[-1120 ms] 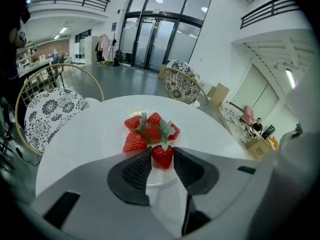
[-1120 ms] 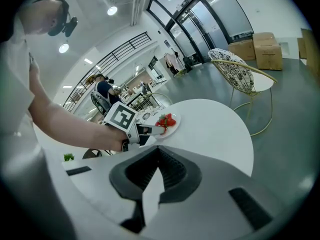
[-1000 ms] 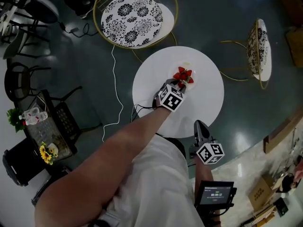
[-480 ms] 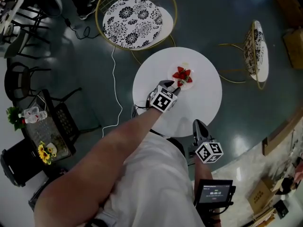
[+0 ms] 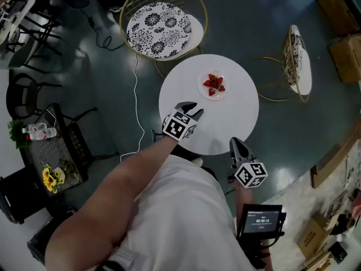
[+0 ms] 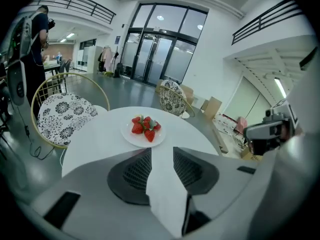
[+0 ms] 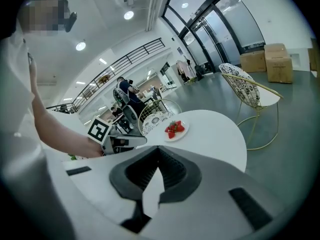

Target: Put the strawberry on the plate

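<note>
Several red strawberries point(image 5: 214, 84) lie together on a small white plate point(image 5: 205, 90) on the far half of the round white table point(image 5: 237, 114). They also show in the left gripper view as strawberries point(image 6: 145, 126) on the plate point(image 6: 131, 138), and in the right gripper view as strawberries point(image 7: 174, 129). My left gripper point(image 5: 193, 108) hovers over the table's near-left part, a short way back from the plate. It is open, and only white tabletop shows between its jaws point(image 6: 162, 151). My right gripper point(image 5: 236, 142) hangs at the table's near edge, shut and empty point(image 7: 158, 150).
A gold wire chair with a patterned cushion point(image 5: 159, 22) stands beyond the table, and a second one point(image 5: 298, 61) is to the right. A white cable point(image 5: 135, 95) runs across the floor at the left. A black cart with flowers point(image 5: 51, 157) is far left; cardboard boxes point(image 5: 344, 55) are far right.
My left gripper has drawn back from the plate toward the table's near-left side, leaving the strawberries on the plate. The right gripper has stayed at the near edge.
</note>
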